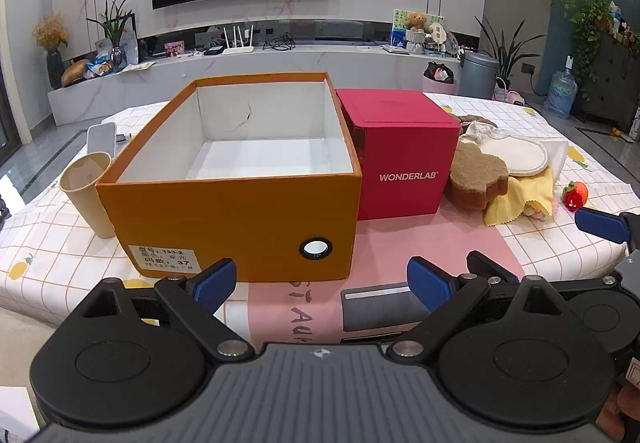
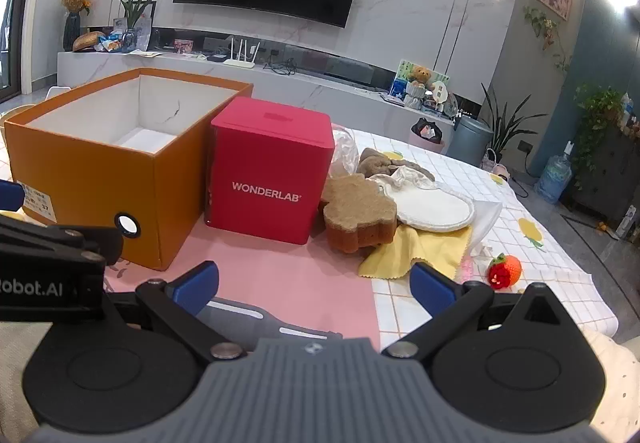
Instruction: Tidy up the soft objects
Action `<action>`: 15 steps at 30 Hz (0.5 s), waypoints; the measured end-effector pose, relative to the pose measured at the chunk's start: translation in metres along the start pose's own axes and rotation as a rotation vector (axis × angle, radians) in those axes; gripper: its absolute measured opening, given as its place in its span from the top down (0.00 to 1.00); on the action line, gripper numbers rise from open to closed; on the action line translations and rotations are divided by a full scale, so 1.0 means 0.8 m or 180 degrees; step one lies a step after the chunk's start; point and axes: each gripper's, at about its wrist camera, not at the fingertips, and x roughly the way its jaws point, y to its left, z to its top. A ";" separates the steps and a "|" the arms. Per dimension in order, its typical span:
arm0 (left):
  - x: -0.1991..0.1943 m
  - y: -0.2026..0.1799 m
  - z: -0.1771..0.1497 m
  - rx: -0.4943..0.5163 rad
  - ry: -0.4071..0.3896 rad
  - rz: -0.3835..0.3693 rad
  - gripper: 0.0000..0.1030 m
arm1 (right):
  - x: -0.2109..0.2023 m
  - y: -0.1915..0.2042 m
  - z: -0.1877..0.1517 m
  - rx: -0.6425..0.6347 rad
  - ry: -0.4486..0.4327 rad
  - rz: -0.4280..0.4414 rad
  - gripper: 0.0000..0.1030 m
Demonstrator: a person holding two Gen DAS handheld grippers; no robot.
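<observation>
An open, empty orange box (image 1: 224, 211) (image 2: 100, 163) stands on the table beside a red WONDERLAB box (image 1: 400, 159) (image 2: 268, 171). Right of the red box lies a pile of soft things: a brown bear-shaped sponge (image 1: 476, 179) (image 2: 360, 215), a white round pad (image 1: 516, 155) (image 2: 432, 209), a yellow cloth (image 1: 520, 203) (image 2: 420, 251) and a red knitted strawberry (image 1: 574, 195) (image 2: 504, 271). My left gripper (image 1: 322, 283) is open and empty, near the orange box's front. My right gripper (image 2: 316, 283) is open and empty, short of the pile.
A tan paper cup (image 1: 88, 195) stands left of the orange box. A grey flat case (image 1: 380, 303) (image 2: 264, 323) lies on the pink mat (image 2: 288, 275) just under the grippers. A crumpled clear bag (image 2: 344, 151) sits behind the red box. The table edge runs at the right.
</observation>
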 end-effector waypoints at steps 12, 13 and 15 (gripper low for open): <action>-0.002 -0.001 -0.001 -0.0015 -0.0036 0.0016 0.00 | 0.000 -0.002 0.001 0.0027 0.0014 0.0013 0.03; -0.002 -0.001 -0.001 -0.0020 -0.0036 0.0013 0.00 | 0.000 -0.002 0.001 0.0025 0.0016 0.0014 0.03; -0.003 0.000 -0.001 -0.0046 -0.0040 -0.0002 0.00 | 0.000 -0.003 0.001 0.0021 0.0011 0.0019 0.03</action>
